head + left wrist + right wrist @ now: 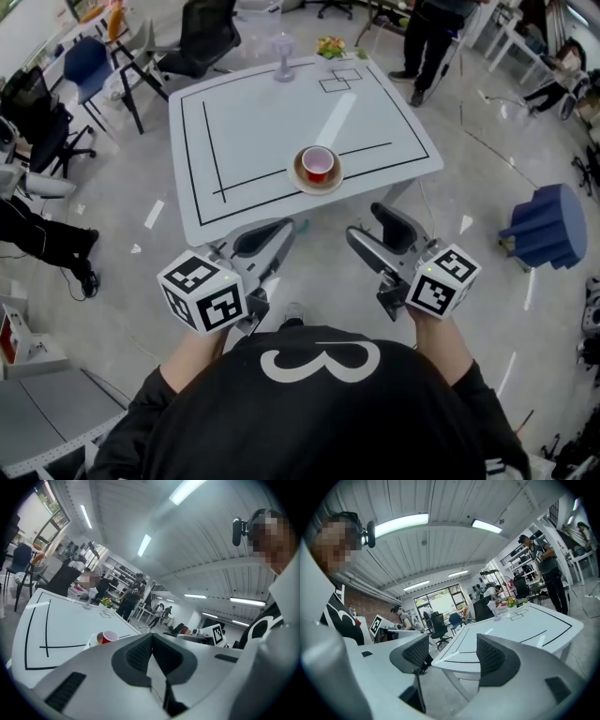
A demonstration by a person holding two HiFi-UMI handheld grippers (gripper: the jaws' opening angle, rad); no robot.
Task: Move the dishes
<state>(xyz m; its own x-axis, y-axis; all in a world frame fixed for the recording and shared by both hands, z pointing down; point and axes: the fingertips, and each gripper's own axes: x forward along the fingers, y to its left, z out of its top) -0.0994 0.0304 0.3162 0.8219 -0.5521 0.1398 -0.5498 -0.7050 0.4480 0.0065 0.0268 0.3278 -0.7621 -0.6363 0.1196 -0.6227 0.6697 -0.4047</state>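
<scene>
Short of the table's (244, 112) near edge, I hold both grippers about level. The left gripper (279, 230) has its jaws pressed together with nothing in them. The right gripper (373, 228) has its jaws wide apart and empty. At 12 o'clock from them, just inside that edge, a red cup (318, 164) sits on a plate (319, 188). Farther toward 12, a glass (283, 58) stands at the far edge.
</scene>
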